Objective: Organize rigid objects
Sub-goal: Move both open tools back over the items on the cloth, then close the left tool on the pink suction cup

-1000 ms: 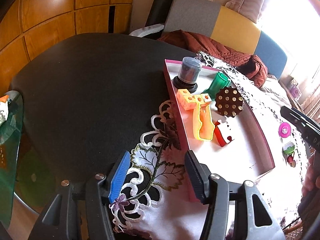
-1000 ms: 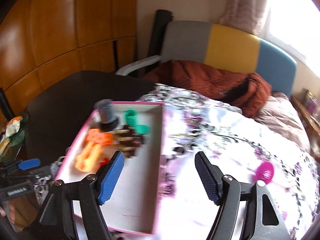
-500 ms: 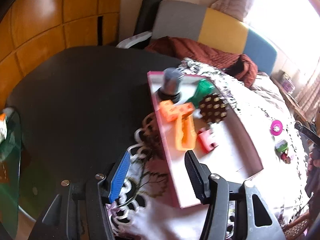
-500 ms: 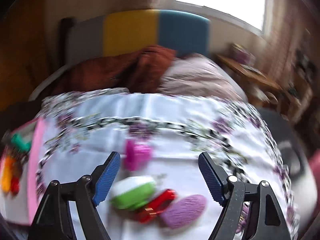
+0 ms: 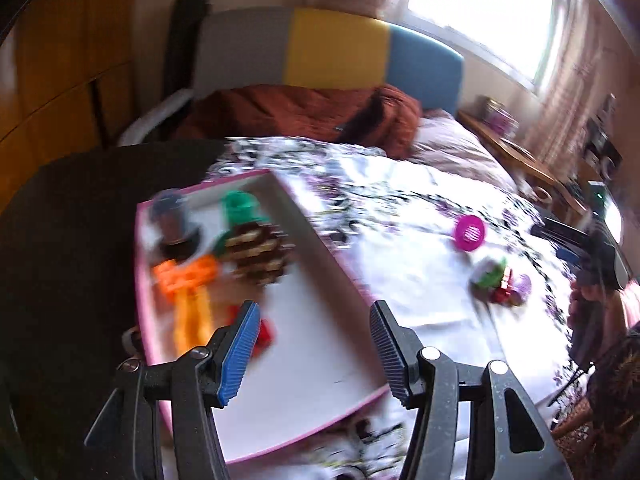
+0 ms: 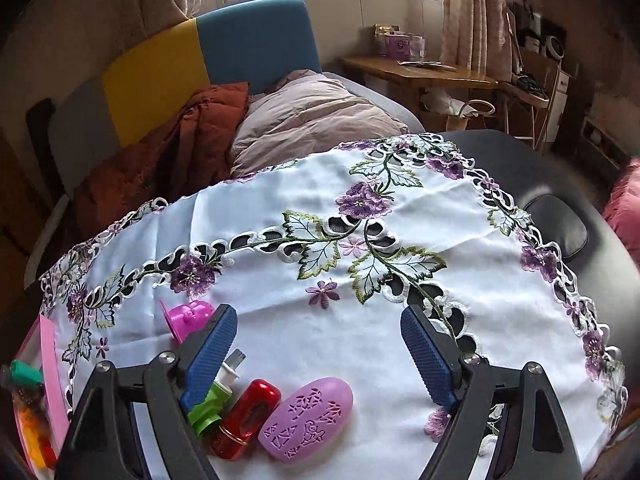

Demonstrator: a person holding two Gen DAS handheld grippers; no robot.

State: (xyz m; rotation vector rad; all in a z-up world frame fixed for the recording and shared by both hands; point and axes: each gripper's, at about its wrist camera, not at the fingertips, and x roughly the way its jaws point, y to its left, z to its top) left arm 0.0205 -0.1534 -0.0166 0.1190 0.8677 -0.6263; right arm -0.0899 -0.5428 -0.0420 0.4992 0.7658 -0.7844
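The right gripper stands wide with nothing between its ribbed blue pads; its jaws have just been opening. It hangs over a white embroidered tablecloth with cut-out purple flower edging. Near its left finger lie a lilac oval with raised symbols, a glossy red translucent piece, a green-and-white piece partly hidden by the finger, and a magenta ribbed cup. The left gripper is also parted and empty above a shallow pink-rimmed tray. The tray holds a brown studded disc, orange block, green piece and dark cylinder, all motion-blurred.
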